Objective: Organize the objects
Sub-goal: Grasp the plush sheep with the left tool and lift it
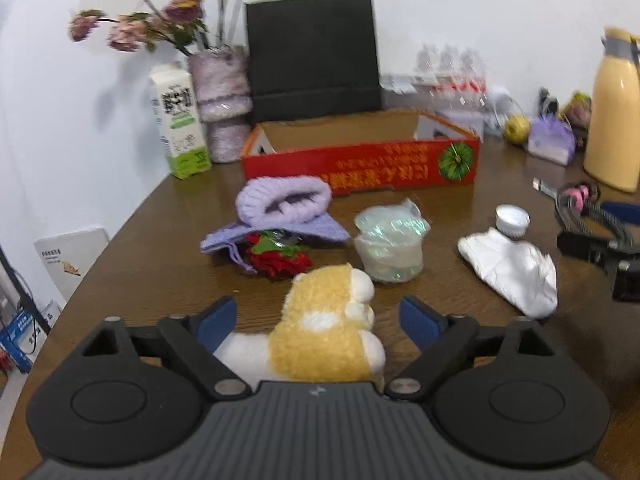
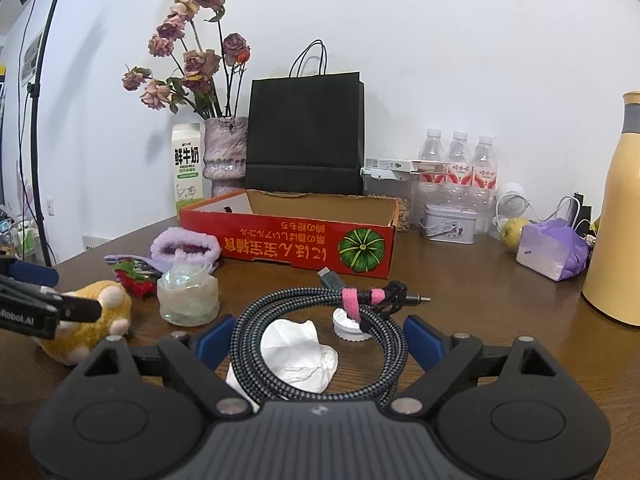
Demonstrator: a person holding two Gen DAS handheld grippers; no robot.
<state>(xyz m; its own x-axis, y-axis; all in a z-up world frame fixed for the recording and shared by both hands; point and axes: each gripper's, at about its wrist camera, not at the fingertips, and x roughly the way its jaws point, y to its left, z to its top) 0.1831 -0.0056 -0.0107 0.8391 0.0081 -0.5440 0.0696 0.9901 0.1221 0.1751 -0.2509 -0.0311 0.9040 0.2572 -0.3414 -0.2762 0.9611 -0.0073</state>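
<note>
The left claw [image 1: 316,318] is wide open. A soft yellow and white toy [image 1: 320,340] lies between its blue pads [image 1: 216,322], but the pads do not squeeze it. The toy rests on the brown table [image 1: 460,208].

The right claw [image 2: 320,342] is wide too. A coiled cable [image 2: 320,336] with a pink strap sits between its blue pads, and they are right beside its two sides. I cannot tell if they press it. Through the ring of the cable you can see a crumpled white tissue [image 2: 298,354] and a small white cap [image 2: 348,326].

Just past the toy are a clear wrapped cup [image 1: 390,246], a red flower [image 1: 280,258] and a purple knit thing [image 1: 284,208]. The flower lies partly under the purple knit.

Farther back is a red box [image 1: 360,160] with an open top. Nothing shows inside it from here. Behind the box stand a black bag [image 1: 312,64], a milk carton [image 1: 178,124] and a vase [image 1: 222,92] with dry pink flowers. A tall yellow jug [image 1: 616,116] stands at the right.
</note>
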